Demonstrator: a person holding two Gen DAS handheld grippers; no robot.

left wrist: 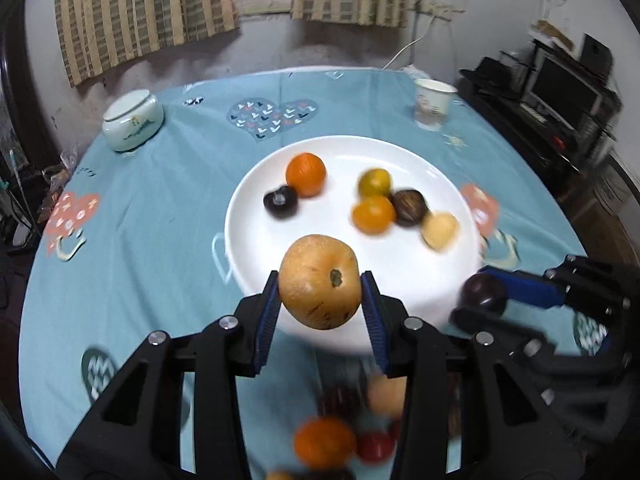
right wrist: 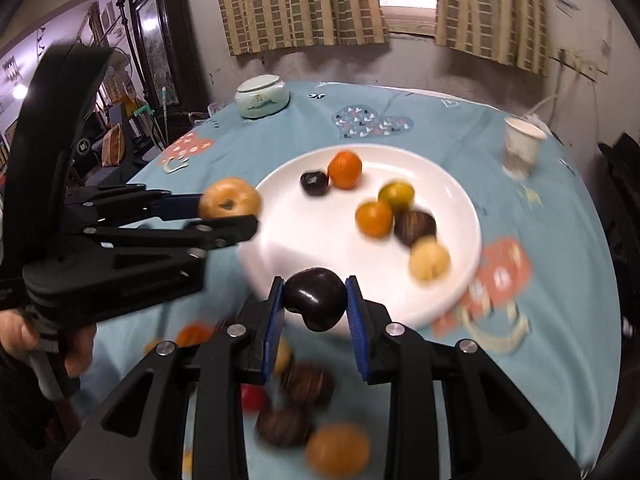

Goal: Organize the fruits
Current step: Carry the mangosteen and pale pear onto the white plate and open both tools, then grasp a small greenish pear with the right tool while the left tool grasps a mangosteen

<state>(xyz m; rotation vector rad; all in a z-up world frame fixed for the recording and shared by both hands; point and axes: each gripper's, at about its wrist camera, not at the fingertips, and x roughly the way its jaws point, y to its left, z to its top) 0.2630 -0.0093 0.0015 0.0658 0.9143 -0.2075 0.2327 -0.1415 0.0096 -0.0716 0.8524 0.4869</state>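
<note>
My left gripper (left wrist: pixel 320 284) is shut on a tan-orange pear-like fruit (left wrist: pixel 320 282) and holds it above the near rim of a white plate (left wrist: pixel 400 272). It also shows in the right wrist view (right wrist: pixel 230 206). My right gripper (right wrist: pixel 315 298) is shut on a dark purple plum (right wrist: pixel 316 298) over the plate's near rim (right wrist: pixel 288 256); it shows in the left wrist view (left wrist: pixel 482 294) too. On the plate lie an orange (left wrist: pixel 306 174), a dark fruit (left wrist: pixel 281 203), several more orange, brown and pale fruits (left wrist: pixel 374 214).
Loose fruits lie on the blue tablecloth below the grippers: an orange (right wrist: pixel 338 448), brown ones (right wrist: pixel 308 384), a red one (right wrist: pixel 254 398). A lidded ceramic jar (left wrist: pixel 132 122) stands far left, a paper cup (left wrist: pixel 432 104) far right. Furniture lies beyond the table's right edge.
</note>
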